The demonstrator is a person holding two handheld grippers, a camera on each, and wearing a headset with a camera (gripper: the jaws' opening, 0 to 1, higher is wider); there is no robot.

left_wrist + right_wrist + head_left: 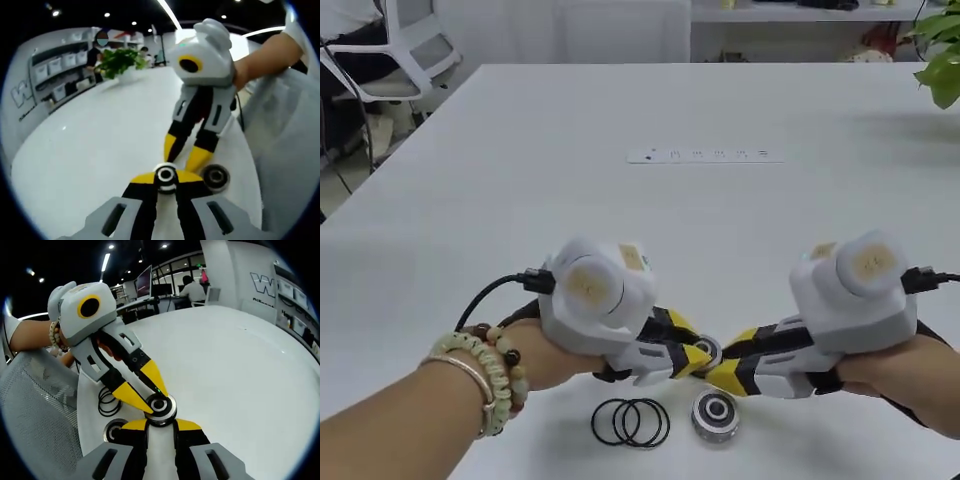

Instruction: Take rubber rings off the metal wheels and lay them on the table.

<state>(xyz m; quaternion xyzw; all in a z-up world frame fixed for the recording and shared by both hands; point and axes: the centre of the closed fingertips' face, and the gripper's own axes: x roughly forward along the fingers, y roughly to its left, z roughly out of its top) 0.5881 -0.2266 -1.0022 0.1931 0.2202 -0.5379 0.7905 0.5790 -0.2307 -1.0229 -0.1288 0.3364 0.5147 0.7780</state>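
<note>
A metal wheel (706, 351) with a dark rubber rim hangs just above the table between both grippers. My left gripper (690, 358) comes in from the left and is shut on the wheel (166, 175). From the right, my right gripper (726, 372) has its yellow tips closed against the wheel's edge (160, 407). Three black rubber rings (630, 422) lie overlapping on the table below the left gripper. Beside them to the right lies a second metal wheel (715, 415), also in the left gripper view (216, 176) and in the right gripper view (114, 431).
The white table (650, 220) stretches far ahead, with a strip of sockets (705, 155) set into its middle. An office chair (390, 60) stands at the far left and a plant (940, 60) at the far right. A beaded wrist (485, 375) holds the left gripper.
</note>
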